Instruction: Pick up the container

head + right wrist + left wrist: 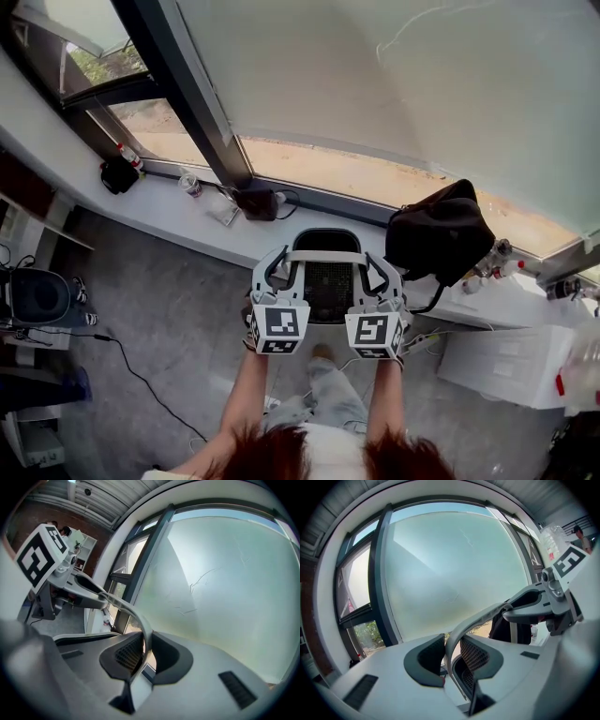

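The container (325, 281) is a black mesh basket with a grey arched handle (324, 255). I hold it up in front of me, over the edge of the window sill (178, 220). My left gripper (275, 266) is shut on the handle's left end and my right gripper (378, 268) on its right end. In the left gripper view the handle (461, 625) runs between the pads of the left gripper (451, 657), with the mesh wall (474, 657) just behind. In the right gripper view the handle (140, 620) is pinched by the right gripper (146, 654).
A black bag (441, 234) sits on the sill to the right, with small bottles (494, 259) beside it. A white box (506, 366) stands lower right. A cup (190, 184) and a black pouch (119, 175) rest on the sill at left. A cable (141, 380) crosses the floor.
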`<state>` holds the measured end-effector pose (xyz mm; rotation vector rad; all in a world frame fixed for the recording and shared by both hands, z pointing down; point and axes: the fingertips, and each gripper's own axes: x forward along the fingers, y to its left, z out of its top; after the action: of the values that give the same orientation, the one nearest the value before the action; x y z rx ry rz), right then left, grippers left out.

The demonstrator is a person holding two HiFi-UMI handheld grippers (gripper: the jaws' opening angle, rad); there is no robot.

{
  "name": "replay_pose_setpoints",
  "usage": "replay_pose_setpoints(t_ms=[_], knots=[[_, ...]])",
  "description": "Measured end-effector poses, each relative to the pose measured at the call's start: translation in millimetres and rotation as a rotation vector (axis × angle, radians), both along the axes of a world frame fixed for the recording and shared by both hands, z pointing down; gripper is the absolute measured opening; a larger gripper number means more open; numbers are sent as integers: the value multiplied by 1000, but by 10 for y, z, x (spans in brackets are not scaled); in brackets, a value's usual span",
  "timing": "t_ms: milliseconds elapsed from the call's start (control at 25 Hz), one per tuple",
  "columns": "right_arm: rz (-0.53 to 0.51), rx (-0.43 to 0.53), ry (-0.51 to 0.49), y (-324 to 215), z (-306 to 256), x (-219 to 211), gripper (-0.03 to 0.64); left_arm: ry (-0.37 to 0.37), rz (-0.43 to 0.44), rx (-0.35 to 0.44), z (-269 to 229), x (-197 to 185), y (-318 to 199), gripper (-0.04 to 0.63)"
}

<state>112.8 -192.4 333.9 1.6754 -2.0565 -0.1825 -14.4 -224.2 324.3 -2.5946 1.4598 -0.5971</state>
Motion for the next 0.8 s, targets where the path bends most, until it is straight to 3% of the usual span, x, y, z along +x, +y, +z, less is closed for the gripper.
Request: replay_pose_setpoints(t_ms=[800], knots=[[29,156,7,727,-1025,-284,67,70,-7,102,-1002,-296,731,114]])
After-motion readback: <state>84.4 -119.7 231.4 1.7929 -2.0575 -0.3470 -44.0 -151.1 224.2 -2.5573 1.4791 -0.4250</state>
